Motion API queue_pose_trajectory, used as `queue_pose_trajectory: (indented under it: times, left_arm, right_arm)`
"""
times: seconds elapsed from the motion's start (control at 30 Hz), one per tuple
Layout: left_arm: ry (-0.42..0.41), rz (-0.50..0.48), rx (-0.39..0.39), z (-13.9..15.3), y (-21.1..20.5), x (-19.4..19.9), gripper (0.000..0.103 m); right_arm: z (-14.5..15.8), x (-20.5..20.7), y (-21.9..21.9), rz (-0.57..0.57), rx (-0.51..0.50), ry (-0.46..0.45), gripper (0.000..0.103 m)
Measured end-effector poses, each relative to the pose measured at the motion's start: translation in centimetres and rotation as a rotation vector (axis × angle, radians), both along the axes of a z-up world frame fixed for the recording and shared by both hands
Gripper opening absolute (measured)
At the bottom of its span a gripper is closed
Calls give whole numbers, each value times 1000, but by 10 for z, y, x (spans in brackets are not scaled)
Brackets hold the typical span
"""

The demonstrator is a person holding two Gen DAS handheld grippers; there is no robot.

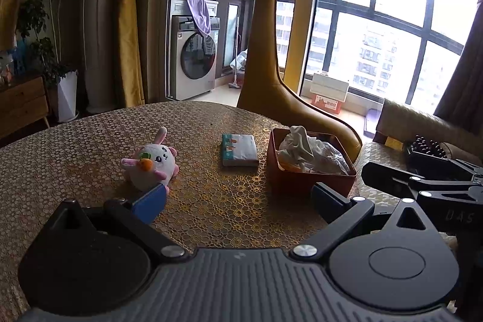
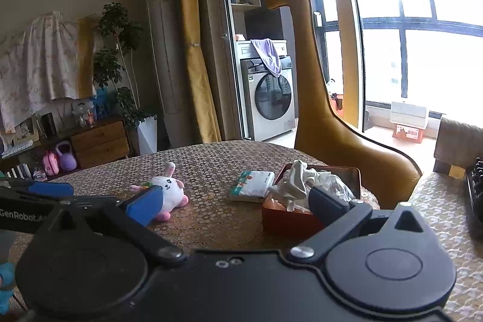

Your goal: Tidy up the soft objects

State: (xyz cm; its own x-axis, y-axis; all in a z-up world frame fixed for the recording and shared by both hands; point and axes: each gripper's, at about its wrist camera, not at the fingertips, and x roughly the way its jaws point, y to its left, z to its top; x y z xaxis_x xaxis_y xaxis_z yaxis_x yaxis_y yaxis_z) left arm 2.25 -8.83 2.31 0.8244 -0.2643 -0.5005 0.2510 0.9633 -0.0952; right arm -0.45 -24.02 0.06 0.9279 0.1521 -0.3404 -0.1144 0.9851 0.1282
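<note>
A plush bunny (image 1: 152, 163) and a tissue pack (image 1: 239, 150) lie loose on the tabletop (image 1: 75, 147), while crumpled cloths (image 1: 308, 151) already fill the red box (image 1: 286, 180) just right of the pack, so the sorting looks partly done. Both the left tongs (image 1: 238, 198) and right tongs (image 2: 238, 202) are spread wide and empty, short of the bunny and box.

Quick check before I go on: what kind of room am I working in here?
Most likely a home living or dining area in a high-rise flat: a washing machine in the alcove behind, a giraffe-shaped seat by the big window, and a table with a patterned cloth.
</note>
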Motion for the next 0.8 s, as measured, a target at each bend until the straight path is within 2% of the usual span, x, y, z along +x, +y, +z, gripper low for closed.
queue_pose_trajectory:
  times: [0.8]
  left_arm:
    - [2,1,-13,-1,3,1,103]
  right_arm:
    - [-1,1,-2,1,13,9,103]
